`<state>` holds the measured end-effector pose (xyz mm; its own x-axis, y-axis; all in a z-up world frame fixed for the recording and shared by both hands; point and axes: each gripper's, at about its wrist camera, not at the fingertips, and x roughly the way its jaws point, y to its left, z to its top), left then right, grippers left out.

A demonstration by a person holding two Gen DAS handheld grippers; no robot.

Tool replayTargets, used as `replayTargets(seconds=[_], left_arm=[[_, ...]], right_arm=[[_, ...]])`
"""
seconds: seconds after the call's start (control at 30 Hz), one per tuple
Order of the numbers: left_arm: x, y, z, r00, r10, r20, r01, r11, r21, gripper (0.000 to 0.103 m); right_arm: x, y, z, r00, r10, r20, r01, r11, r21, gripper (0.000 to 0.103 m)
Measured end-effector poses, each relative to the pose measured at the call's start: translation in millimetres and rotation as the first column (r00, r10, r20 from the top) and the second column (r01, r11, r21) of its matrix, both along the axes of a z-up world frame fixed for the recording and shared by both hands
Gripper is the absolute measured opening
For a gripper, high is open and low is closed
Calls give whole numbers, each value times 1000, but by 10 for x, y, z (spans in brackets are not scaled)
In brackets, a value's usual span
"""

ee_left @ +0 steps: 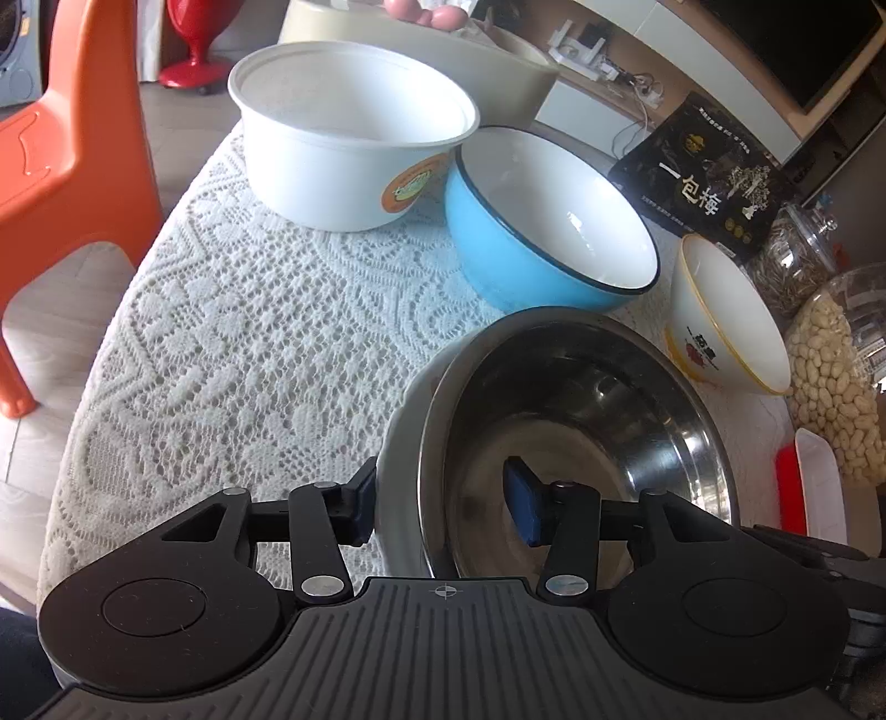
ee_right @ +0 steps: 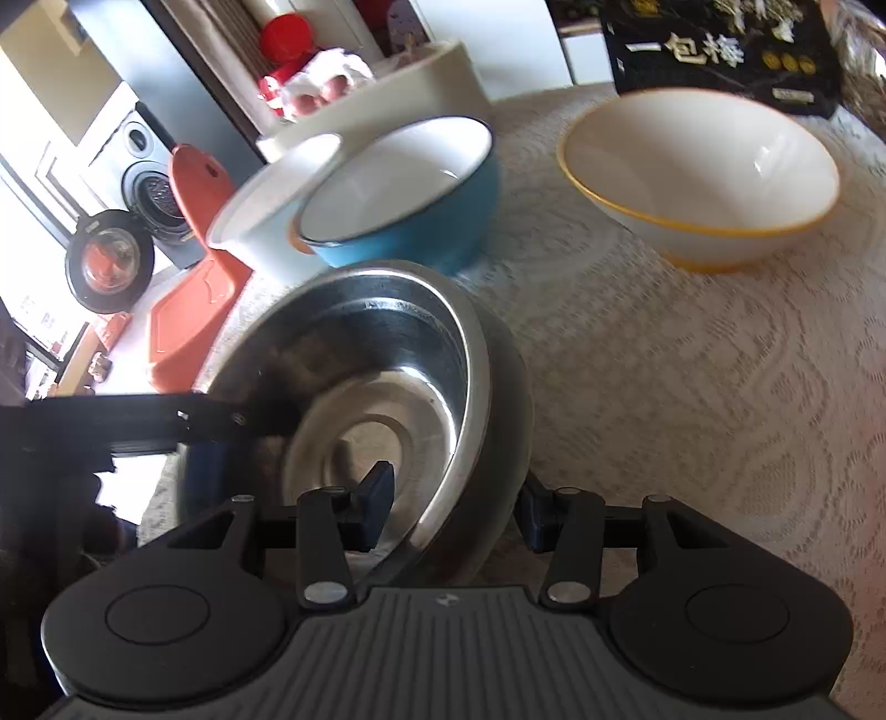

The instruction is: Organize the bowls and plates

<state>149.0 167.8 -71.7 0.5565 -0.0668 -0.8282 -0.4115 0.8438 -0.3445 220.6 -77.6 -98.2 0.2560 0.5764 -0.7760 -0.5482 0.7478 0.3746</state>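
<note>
A steel bowl [ee_left: 581,421] stands near the table's front, also in the right wrist view [ee_right: 387,354]. My left gripper [ee_left: 443,509] straddles its near-left rim, one pad outside, one inside, with a visible gap to the wall. My right gripper [ee_right: 454,512] straddles its right rim the same way. Behind it stand a blue bowl [ee_left: 531,221] [ee_right: 404,205], a white plastic bowl [ee_left: 343,144] [ee_right: 266,221] and a white bowl with a yellow rim [ee_left: 720,315] [ee_right: 703,177].
A lace cloth [ee_left: 249,343] covers the table. An orange chair [ee_left: 72,144] stands to the left. A beige basin [ee_left: 443,50], a black box [ee_left: 703,177], glass jars of seeds and nuts [ee_left: 830,365] and a red and white tray [ee_left: 808,487] line the back and right.
</note>
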Motion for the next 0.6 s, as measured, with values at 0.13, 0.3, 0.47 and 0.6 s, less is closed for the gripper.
replayTargets(seconds=[0.13, 0.3, 0.47, 0.6], left_arm=[[-55, 12, 180, 999, 41, -12, -39, 996, 81, 36], [-33, -64, 642, 987, 88, 134, -105, 987, 125, 36], [682, -450, 747, 979, -56, 197, 67, 996, -52, 36], [1244, -735, 613, 982, -90, 163, 99, 994, -47, 36]], right_arm=[[-38, -88, 157, 994, 28, 108, -27, 1000, -10, 46], [107, -578, 675, 948, -52, 313, 52, 999, 7, 56], [557, -994, 806, 930, -192, 312, 196, 980, 16, 56], [905, -1266, 619, 939, -288, 191, 281, 958, 64, 56]])
